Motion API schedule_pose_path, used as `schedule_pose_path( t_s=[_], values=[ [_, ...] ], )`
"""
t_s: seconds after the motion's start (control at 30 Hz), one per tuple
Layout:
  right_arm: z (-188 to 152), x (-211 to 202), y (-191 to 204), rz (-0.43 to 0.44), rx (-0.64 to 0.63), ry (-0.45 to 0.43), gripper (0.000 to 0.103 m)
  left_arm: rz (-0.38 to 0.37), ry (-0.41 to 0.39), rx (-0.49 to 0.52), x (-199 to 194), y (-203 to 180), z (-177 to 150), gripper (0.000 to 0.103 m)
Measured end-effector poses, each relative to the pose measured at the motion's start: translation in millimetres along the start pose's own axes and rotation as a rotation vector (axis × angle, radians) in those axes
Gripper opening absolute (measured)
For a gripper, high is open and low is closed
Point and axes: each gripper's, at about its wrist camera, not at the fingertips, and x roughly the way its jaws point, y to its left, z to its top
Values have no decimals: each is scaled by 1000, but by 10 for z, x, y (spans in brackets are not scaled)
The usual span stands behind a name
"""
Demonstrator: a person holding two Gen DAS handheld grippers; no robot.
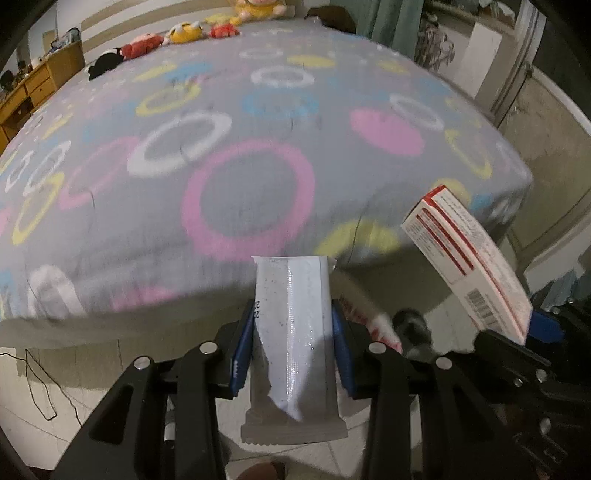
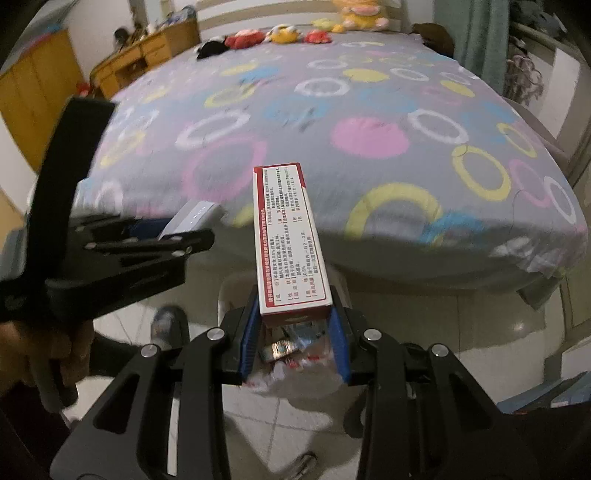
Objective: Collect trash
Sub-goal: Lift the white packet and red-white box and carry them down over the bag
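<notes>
A wide bed under a grey blanket printed with pink, yellow, blue and white rings (image 1: 258,155) fills the room ahead, a row of plush toys (image 2: 280,35) at its far edge and pale floor tiles (image 2: 461,325) below. The left tool (image 1: 293,350) is clamped on a flat white foil snack wrapper (image 1: 291,332), held upright by its sides at the foot of the bed. The right tool (image 2: 293,332) pinches the near end of a long white-and-red cardboard medicine box (image 2: 290,240), which juts forward. Beneath that box sits a white bin holding crumpled packets (image 2: 291,354), so both pieces seem held over the floor for dropping in; the box is nearest the opening.
</notes>
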Motion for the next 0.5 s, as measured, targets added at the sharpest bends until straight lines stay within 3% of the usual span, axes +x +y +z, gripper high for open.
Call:
schedule_pose_path(
  t_s=[0.5],
  values=[
    [-327, 667, 83, -1, -23, 192, 33, -33, 117, 53, 594, -202, -411, 38]
  ],
)
